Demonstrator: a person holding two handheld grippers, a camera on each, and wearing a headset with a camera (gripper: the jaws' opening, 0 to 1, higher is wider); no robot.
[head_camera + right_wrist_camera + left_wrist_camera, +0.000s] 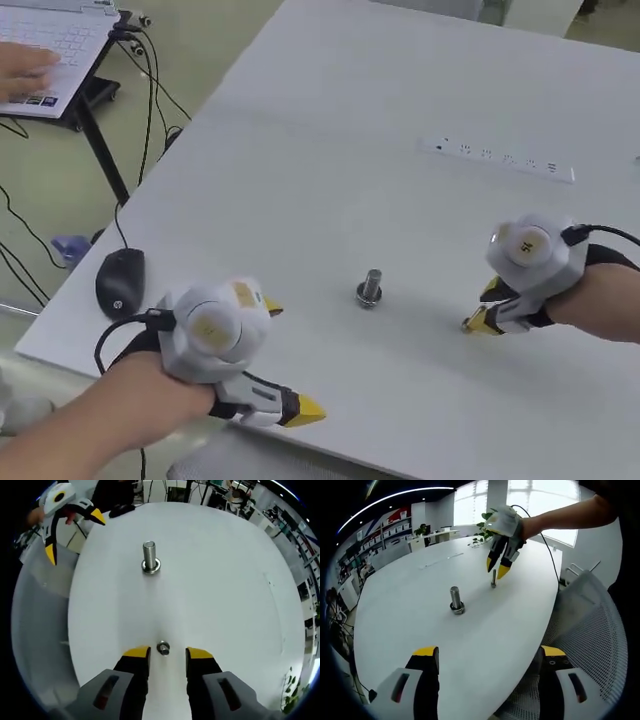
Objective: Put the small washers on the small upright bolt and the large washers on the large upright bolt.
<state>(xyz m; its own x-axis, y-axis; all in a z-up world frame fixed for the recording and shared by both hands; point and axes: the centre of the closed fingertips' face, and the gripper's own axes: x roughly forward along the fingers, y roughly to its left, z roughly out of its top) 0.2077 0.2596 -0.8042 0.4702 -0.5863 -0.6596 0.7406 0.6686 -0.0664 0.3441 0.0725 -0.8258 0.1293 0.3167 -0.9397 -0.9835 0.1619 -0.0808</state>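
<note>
Your right gripper (481,307) hangs tips-down over the small upright bolt (163,648), which stands toward the right-hand side of the worktop (330,150). Its fingers (137,655) are narrowly apart, one on each side of the bolt's top. They touch neither the bolt nor each other, and they grip nothing. This straddling position suits centring a washer on the shank or letting one go there; you cannot tell which applies.

Your left gripper (288,357) is at the near edge of the worktop, with its fingers (426,655) spread wide and empty. Held back there, it leaves the space between the two bolts free and points toward the large upright bolt (369,288).

The large upright bolt stands in the middle of the worktop, between the two grippers and well apart from the small one. A metal collar (457,610) sits round its foot. You cannot tell whether this is stacked large washers or the bolt's own head.

Treat the small-bolt step as the one in hand. When you withdraw the right gripper, lift it straight up, since a sideways pull could tip the slender bolt.
</note>
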